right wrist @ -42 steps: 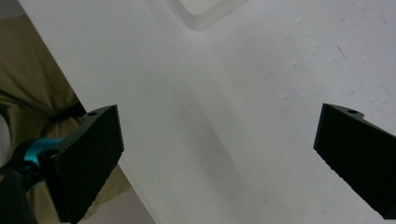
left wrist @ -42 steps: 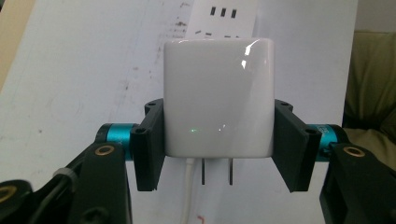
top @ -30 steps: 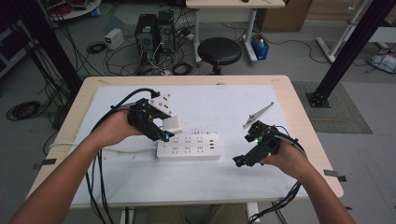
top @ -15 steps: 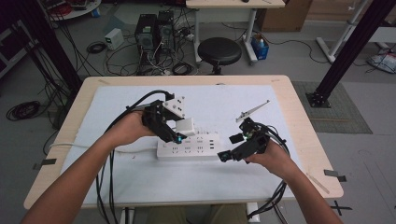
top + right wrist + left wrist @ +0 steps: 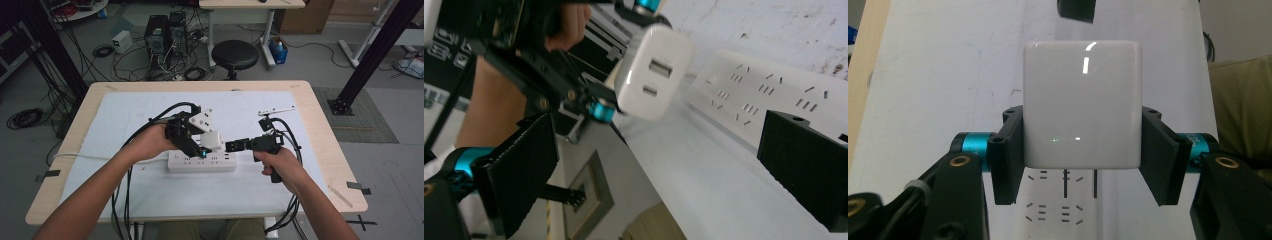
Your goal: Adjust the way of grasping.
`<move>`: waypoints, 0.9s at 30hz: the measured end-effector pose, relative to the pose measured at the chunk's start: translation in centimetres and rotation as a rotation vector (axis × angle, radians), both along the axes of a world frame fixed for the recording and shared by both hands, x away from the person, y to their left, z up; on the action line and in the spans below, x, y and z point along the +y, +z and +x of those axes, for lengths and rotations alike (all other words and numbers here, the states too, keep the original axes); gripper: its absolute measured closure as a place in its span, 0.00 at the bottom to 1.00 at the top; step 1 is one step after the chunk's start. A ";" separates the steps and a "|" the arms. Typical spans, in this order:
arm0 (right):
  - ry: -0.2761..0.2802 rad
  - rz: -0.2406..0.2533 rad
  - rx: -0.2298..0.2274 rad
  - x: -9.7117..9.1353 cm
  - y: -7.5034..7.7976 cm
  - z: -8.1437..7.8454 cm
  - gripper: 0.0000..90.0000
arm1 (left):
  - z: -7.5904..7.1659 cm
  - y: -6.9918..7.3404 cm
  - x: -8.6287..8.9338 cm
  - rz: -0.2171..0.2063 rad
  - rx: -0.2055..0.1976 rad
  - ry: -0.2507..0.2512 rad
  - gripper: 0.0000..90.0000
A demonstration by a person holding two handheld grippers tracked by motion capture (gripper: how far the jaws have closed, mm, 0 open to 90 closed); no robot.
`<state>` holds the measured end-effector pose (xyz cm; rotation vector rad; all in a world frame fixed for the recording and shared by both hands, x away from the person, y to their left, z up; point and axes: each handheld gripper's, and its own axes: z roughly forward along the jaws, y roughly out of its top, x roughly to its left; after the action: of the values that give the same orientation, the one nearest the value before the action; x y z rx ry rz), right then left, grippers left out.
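A white charger block with two USB ports on its side hangs just above a white power strip that lies across the middle of the table. My left gripper is shut on the block, a black pad pressed against each side, and the strip's sockets lie right below. My right gripper points left at the block from the strip's right end. Its jaws have just been closing a little but stand wide, with nothing gripped between them.
A white mat covers most of the wooden table. A thin metal bar lies at the back right. Black cables trail from both grippers toward the front edge. A black stool and computer cases stand on the floor behind.
My left hand has carried the charger block to the right along the strip. My right gripper has swung left and now points at the block.
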<state>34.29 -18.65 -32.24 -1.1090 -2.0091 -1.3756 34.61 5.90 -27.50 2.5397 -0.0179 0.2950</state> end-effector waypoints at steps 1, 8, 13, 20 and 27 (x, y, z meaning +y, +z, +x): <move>-0.004 0.004 0.007 0.1 -0.1 0.1 0.05 | 0.0 -0.1 -0.2 0.005 -0.004 0.000 0.47; -0.003 0.014 0.122 1.1 -0.9 1.1 0.17 | -0.5 -0.5 -1.8 0.013 -0.008 -0.025 0.47; 0.009 0.047 0.193 1.2 -1.2 1.5 0.30 | -0.7 -0.5 -2.4 0.013 -0.016 -0.036 0.47; 0.013 0.061 0.255 0.9 -1.7 1.7 0.54 | -0.7 -0.6 -2.5 0.009 -0.037 -0.041 0.47; -0.006 0.099 0.286 1.1 -2.6 1.6 0.68 | -1.1 -1.0 -2.6 0.030 -0.075 -0.024 0.47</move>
<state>35.93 -17.58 -34.81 -1.1928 -1.7184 -1.2273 33.46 3.30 -28.49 2.5550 -0.0826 0.3836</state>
